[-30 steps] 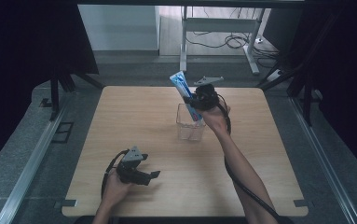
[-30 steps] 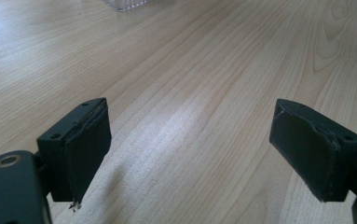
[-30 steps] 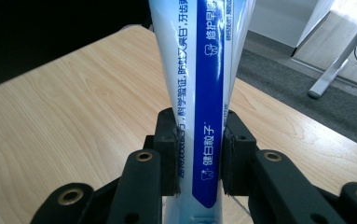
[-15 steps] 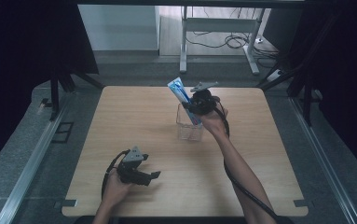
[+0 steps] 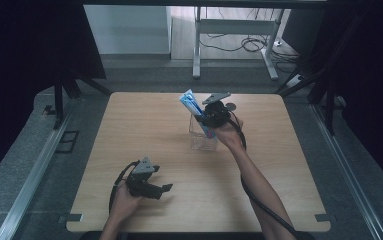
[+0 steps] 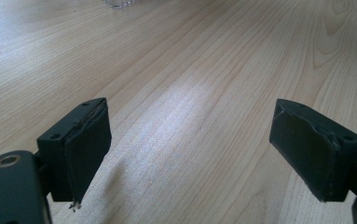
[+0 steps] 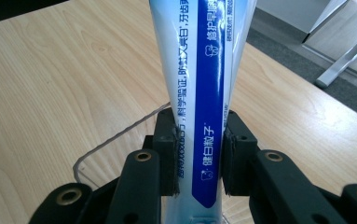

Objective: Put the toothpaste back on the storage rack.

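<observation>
Near the middle of the high view, the right hand-held gripper (image 5: 210, 119) pinches a blue and white toothpaste tube (image 5: 193, 107), tilted over a clear container (image 5: 201, 137) on the wooden surface (image 5: 144, 125). At lower left, the left hand-held gripper (image 5: 163, 190) rests low with jaws spread, pinching nothing.

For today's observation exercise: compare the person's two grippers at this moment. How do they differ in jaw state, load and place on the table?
The left gripper has its jaws wide apart and bare; the right gripper is clamped on a toothpaste tube. The left sits low near the table's front edge; the right is held above a clear container farther back. Both have black jaws and a trailing cable.
</observation>
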Tool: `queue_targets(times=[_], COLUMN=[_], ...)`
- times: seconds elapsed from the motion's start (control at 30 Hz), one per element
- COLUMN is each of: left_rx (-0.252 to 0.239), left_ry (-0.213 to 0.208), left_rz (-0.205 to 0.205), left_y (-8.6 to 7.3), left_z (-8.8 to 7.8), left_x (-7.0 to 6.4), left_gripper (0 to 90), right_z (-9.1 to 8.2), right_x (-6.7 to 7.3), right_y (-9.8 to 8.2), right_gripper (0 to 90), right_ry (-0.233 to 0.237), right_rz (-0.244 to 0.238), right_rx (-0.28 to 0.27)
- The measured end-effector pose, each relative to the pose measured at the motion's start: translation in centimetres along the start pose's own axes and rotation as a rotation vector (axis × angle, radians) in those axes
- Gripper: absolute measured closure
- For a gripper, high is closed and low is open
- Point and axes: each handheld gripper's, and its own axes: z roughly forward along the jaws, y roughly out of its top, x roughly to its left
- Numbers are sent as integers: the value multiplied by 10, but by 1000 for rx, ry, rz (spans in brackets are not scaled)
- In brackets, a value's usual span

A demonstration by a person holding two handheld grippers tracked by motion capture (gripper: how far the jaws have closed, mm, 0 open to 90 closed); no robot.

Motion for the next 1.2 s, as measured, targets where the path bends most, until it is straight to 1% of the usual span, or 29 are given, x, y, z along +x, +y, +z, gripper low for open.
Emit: queue_targets(times=[0.2,0.37,0.43,0.47,0.5,0.57,0.63,0.7,0.83,0.9,0.93,0.97,1.03,1.2], left_rx=[2,8,9,9,8,10,13,16,16,21,21,20,20,25], left_ry=[-1,-1,0,0,0,-1,0,1,2,4,4,4,4,3], left_rz=[-1,-1,1,2,3,2,2,5,6,9,10,10,11,10], left_y=[0,0,0,0,0,0,0,0,0,0,0,0,0,0], left_z=[0,1,1,1,1,2,2,2,3,3,3,3,3,4], left_x=[0,0,0,0,0,0,0,-1,-1,-1,-1,-1,-1,-1], left_gripper=[129,129,128,129,129,129,129,129,129,129,129,129,129,129], right_z=[1,1,1,2,2,1,1,1,2,1,3,3,0,-3], right_x=[1,-1,-1,-2,-2,-4,-3,-4,-6,-5,-4,-4,-6,-8], right_y=[-2,-2,-3,-5,-7,-10,-10,-11,-12,-13,-14,-16,-17,-18], right_gripper=[708,700,696,694,694,693,690,685,663,659,647,655,653,648], right_ry=[13,31,32,30,32,51,47,55,74,75,60,41,56,55], right_rz=[-2,19,20,24,26,34,31,42,74,67,49,46,68,68], right_rx=[10,20,36,53,54,35,37,41,62,78,117,114,93,86])
